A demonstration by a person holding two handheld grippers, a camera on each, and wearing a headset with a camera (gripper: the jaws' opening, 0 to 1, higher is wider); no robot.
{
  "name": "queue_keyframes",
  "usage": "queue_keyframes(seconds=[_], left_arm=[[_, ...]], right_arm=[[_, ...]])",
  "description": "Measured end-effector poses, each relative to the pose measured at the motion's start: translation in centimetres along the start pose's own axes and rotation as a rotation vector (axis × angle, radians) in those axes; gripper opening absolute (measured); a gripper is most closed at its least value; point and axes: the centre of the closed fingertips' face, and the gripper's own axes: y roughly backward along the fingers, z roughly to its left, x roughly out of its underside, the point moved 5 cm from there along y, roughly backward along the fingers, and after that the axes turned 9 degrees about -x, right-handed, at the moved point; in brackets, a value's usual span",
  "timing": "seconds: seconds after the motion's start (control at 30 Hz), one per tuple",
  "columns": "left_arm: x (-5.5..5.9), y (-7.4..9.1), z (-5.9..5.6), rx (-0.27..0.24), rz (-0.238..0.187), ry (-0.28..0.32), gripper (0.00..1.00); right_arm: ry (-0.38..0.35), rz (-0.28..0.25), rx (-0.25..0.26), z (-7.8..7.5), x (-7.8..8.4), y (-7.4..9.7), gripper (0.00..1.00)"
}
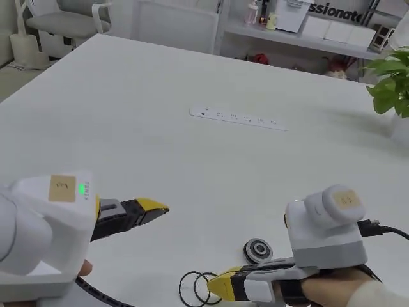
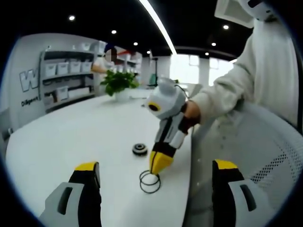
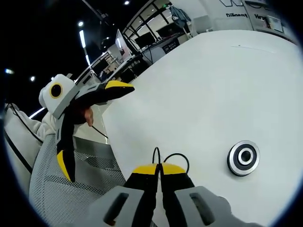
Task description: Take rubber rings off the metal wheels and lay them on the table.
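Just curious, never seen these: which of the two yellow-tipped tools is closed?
The right gripper, tips at the rubber rings: its jaws are pressed together, while the left gripper's stand wide apart.

It was an open-plan office or showroom. A large white table carried a built-in power strip. At upper right stood shelves of white boxes under wall lettering, with a potted plant at the right edge. An office chair stood at upper left. In the left gripper view, recessed ceiling lights ran overhead.
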Motion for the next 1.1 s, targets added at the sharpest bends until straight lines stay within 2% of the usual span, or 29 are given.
queue_keyframes(seconds=[0.33,0.57,1.0,1.1], left_arm=[[0.02,0.04,-0.02,0.0,-0.001,0.0,1.0],[0.01,0.04,0.0,-0.004,-0.001,0.001,1.0],[0.05,0.02,0.04,-0.006,0.002,0.005,1.0],[0.07,0.01,0.06,-0.007,0.003,0.004,1.0]], right_arm=[[0.006,0.006,0.021,-0.35,0.13,0.13,0.01],[0.009,0.02,0.03,-0.57,0.34,0.04,0.09],[0.028,0.042,-0.014,0.06,0.68,-0.48,0.18],[0.034,0.049,-0.009,-0.01,0.73,-0.51,0.18]])
